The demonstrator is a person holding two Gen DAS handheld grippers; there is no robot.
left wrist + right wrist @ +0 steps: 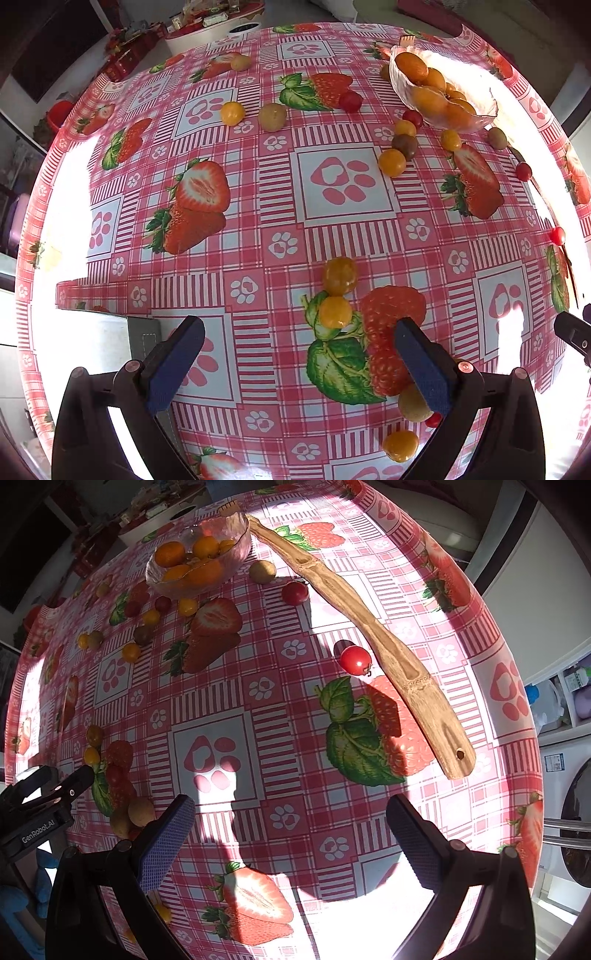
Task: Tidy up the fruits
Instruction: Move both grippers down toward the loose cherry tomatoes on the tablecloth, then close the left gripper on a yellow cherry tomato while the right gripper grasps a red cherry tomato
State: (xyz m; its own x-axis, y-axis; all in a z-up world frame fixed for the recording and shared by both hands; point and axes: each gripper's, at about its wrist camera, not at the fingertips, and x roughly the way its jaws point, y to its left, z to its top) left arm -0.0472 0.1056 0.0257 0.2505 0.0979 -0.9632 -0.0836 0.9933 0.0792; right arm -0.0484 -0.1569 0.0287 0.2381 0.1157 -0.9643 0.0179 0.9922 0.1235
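Small fruits lie scattered on a round table with a pink strawberry-print cloth point(343, 184). A clear glass bowl point(476, 85) at the far right holds several orange fruits point(428, 99). My left gripper point(299, 332) is open above the cloth; two yellow fruits point(335, 312) lie just ahead between its fingers, and a greenish fruit point(412, 404) touches the right finger. In the right wrist view the bowl point(236, 550) sits at the far left. My right gripper point(290, 812) is open and empty, with a red cherry tomato point(355, 660) well ahead of it.
A long bamboo scoop point(369, 635) lies diagonally from the bowl toward the near right. More yellow, green and red fruits point(402, 144) cluster near the bowl. The left gripper's body point(33, 812) shows at the left edge. A washing machine point(576, 830) stands beyond the table.
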